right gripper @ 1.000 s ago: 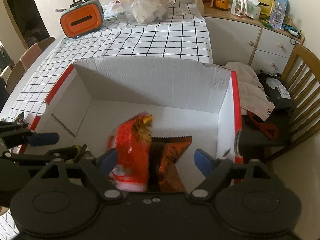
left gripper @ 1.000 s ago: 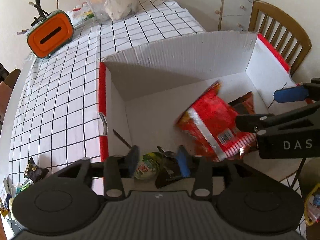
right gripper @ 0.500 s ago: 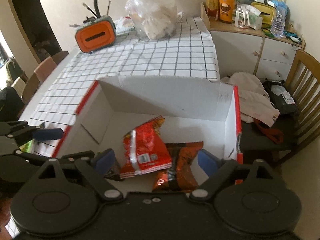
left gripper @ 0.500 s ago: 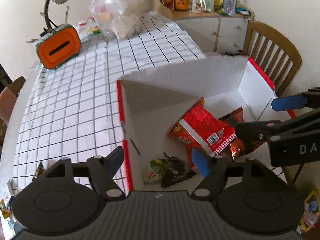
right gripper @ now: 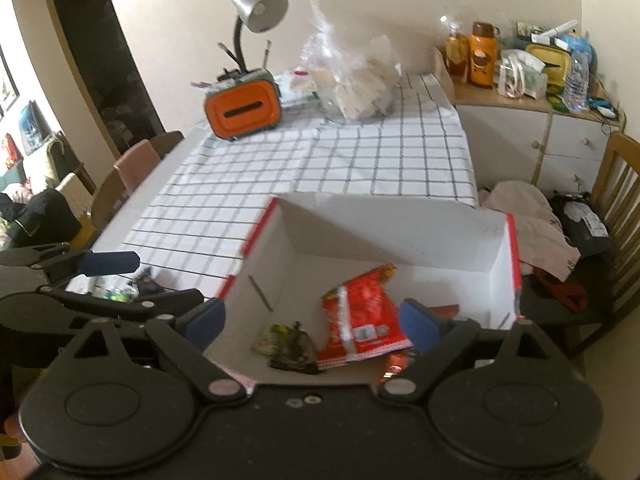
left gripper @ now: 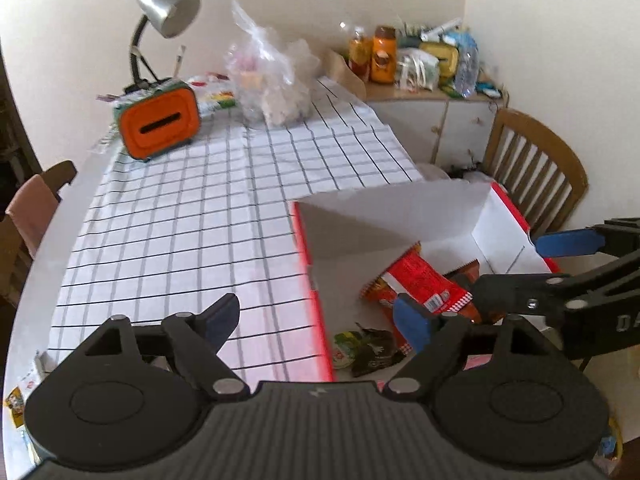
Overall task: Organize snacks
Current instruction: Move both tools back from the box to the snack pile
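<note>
A white cardboard box with red edges (left gripper: 404,216) (right gripper: 384,232) stands at the table's near right corner. Inside lie a red snack bag (left gripper: 424,286) (right gripper: 360,316), an orange-brown bag (left gripper: 470,272) (right gripper: 394,364) partly under it, and a small green packet (left gripper: 344,350) (right gripper: 268,340) beside a dark packet (left gripper: 376,350) (right gripper: 298,354). My left gripper (left gripper: 316,322) is open and empty above the box's left edge. My right gripper (right gripper: 314,322) is open and empty above the box's near side; it also shows in the left wrist view (left gripper: 552,268).
The checked tablecloth (left gripper: 192,224) covers the table. At the back stand an orange tissue box (left gripper: 160,122), a desk lamp (left gripper: 168,12) and a clear plastic bag (left gripper: 272,84). A wooden chair (left gripper: 536,172) and a cluttered cabinet (right gripper: 520,120) are to the right. Small packets (right gripper: 120,290) lie at the table's near left.
Both grippers have pulled up and back from the box, and the left one has moved left. The red bag has settled flat in the box. Both stay open.
</note>
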A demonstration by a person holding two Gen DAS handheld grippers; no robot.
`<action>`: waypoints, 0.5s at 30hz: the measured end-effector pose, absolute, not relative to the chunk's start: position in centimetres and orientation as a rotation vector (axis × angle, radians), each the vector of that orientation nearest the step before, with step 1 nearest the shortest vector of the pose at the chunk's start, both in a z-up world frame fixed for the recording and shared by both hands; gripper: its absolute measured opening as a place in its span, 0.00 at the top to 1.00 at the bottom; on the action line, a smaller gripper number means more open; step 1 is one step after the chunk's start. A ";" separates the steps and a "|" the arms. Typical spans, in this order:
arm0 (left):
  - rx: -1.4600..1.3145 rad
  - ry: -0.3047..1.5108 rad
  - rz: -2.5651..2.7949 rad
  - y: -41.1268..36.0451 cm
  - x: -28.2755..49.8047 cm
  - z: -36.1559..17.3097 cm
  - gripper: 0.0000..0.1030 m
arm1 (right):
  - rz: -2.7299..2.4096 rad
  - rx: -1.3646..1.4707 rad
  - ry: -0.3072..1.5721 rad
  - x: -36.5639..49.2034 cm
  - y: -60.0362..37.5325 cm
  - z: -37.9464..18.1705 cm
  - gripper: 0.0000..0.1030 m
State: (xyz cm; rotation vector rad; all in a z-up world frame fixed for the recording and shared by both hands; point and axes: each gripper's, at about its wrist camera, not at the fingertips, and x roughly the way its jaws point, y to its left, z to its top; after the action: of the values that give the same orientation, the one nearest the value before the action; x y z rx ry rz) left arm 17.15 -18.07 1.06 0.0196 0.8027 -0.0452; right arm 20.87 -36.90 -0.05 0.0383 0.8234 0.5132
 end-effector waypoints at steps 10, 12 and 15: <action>-0.020 0.746 -0.001 -12.4 13.6 2.4 0.13 | 0.578 0.060 0.779 18.2 -32.5 0.9 0.01; -0.018 0.739 0.006 -11.2 12.9 2.4 0.13 | 0.585 0.057 0.780 17.8 -31.4 0.7 0.01; -0.016 0.739 0.015 -9.5 12.0 2.1 0.13 | 0.599 0.045 0.780 17.1 -29.5 0.4 0.00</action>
State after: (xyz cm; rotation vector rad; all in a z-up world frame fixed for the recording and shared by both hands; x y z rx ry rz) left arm 11.99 -9.53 2.14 -0.0156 0.7390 0.0149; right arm 17.05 -29.46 0.43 0.0450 0.7800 0.5993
